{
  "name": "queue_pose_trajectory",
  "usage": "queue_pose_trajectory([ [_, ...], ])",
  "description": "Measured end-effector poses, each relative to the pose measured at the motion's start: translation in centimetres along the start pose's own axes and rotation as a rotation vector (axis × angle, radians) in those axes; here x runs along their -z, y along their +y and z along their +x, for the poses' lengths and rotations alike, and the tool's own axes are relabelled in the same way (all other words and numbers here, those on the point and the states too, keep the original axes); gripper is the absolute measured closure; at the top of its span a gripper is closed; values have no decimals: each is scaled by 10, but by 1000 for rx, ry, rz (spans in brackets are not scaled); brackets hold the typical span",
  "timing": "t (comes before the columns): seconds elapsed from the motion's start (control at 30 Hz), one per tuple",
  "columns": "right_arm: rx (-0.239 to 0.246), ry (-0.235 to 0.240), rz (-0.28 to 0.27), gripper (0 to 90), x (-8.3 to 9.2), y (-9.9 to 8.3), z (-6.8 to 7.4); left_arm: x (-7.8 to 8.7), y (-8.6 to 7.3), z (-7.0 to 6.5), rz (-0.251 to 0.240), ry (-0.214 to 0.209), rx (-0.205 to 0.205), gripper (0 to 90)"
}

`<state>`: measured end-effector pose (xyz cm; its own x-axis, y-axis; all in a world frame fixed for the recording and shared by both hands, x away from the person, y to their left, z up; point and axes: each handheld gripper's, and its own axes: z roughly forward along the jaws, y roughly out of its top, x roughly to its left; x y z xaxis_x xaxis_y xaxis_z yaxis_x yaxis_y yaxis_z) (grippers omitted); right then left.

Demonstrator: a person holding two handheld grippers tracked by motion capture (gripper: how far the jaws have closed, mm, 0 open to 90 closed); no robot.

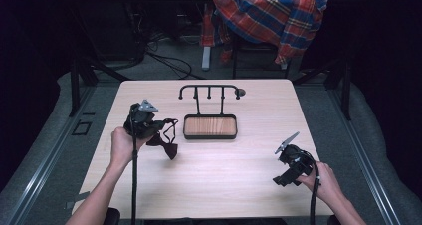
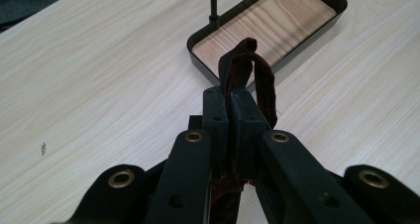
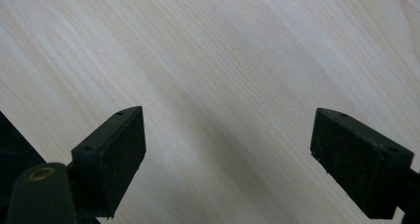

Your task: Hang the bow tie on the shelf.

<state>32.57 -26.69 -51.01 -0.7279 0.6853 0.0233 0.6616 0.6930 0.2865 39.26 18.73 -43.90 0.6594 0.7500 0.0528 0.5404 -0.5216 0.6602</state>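
A dark maroon bow tie (image 1: pixel 169 146) with a thin strap loop hangs from my left gripper (image 1: pixel 159 127) just above the table, left of the stand. In the left gripper view the left gripper (image 2: pixel 229 92) is shut on the tie's strap (image 2: pixel 257 70), which arches out past the tips toward the tray (image 2: pixel 341 1). The black stand has a wood-lined tray (image 1: pixel 185 127) and a hook rail (image 1: pixel 209 87) on two posts. My right gripper (image 1: pixel 282 177) hovers at the table's near right; in its own view the right gripper (image 3: pixel 228 135) stands wide open over bare wood.
The light wooden table (image 1: pixel 239 175) has open surface between the two hands and in front of the tray. Behind the table a plaid shirt (image 1: pixel 273 16) drapes over a chair. Cables lie on the floor at the back.
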Motion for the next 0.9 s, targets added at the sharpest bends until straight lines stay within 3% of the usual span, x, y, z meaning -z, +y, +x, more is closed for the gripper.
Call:
queue_pose_trajectory([
  [0.43, 7, -20, 19, 137, 2, 1, -1, 10, 11, 3, -22, -2, -12, 867],
  [0.9, 8, -8, 11, 137, 1, 1, 0, 12, 29, 0, -29, -5, -51, 867],
])
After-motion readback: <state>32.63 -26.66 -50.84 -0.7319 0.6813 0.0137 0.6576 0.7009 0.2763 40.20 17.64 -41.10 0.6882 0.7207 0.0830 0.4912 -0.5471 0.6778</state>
